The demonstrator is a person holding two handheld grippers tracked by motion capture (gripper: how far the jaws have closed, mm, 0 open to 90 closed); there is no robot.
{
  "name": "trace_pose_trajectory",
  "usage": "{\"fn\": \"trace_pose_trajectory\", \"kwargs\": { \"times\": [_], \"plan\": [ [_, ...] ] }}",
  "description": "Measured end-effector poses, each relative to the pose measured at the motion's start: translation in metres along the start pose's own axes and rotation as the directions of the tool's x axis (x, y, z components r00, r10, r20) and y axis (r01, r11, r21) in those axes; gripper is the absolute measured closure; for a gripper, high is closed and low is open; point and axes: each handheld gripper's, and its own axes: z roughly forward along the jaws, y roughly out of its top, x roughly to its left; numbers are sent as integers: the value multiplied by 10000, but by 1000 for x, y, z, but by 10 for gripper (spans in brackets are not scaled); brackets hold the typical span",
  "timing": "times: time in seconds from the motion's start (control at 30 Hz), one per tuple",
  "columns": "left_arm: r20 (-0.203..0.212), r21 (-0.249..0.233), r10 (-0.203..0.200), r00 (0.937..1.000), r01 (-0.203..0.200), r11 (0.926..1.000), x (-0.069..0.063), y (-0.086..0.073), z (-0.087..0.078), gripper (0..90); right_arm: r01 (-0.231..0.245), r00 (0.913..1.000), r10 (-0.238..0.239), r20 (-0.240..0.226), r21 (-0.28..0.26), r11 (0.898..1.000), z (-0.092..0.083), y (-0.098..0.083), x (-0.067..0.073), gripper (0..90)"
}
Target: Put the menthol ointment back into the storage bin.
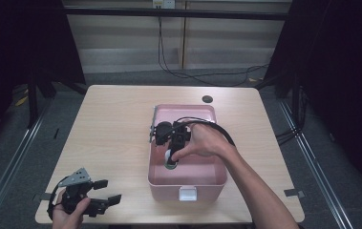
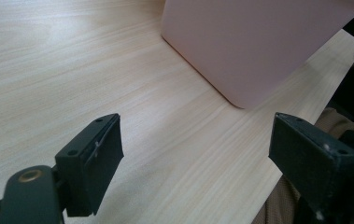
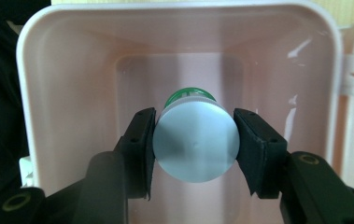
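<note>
A pink plastic bin [image 1: 152,162] stands at the table's centre, its outer wall [image 2: 244,42] close in the left gripper view. My right gripper [image 1: 171,155] reaches down into the bin and is shut on a white bottle [image 3: 196,142] with a green cap end [image 3: 188,92]; the bottle's flat white base faces the camera, pinched between both pads. The bottle [image 1: 169,158] hangs over the bin's floor [image 3: 137,84]. My left gripper [image 1: 108,191] rests at the table's front left corner, open, with bare wood between its pads [image 2: 101,154].
The bin's white latch [image 1: 188,193] faces the front edge. A dark round cable hole [image 1: 207,99] sits behind the bin. Cables run across the floor beyond the table. Bare wooden tabletop [image 1: 107,124] lies left of the bin.
</note>
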Motion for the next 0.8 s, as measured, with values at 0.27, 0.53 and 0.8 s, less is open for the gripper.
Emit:
{"fn": "trace_pose_trajectory", "kwargs": {
  "times": [0.27, 0.53, 0.8],
  "plan": [
    [27, 17, 18, 10000, -18, 10000, 1, 1, 1, 173, 186, 9998, -185, -112, 167, 9997, 12, 11, 2, 512],
    [20, -47, -51, 10000, 51, 10000, 1, 0, 0, 173, 259, 9994, -253, -238, 235, 9994, 22, 16, -1, 512],
    [50, -32, -43, 10000, 44, 10000, 1, 1, 1, 173, 231, 9993, -220, -316, 342, 9991, 29, 22, 1, 512]
  ]
}}
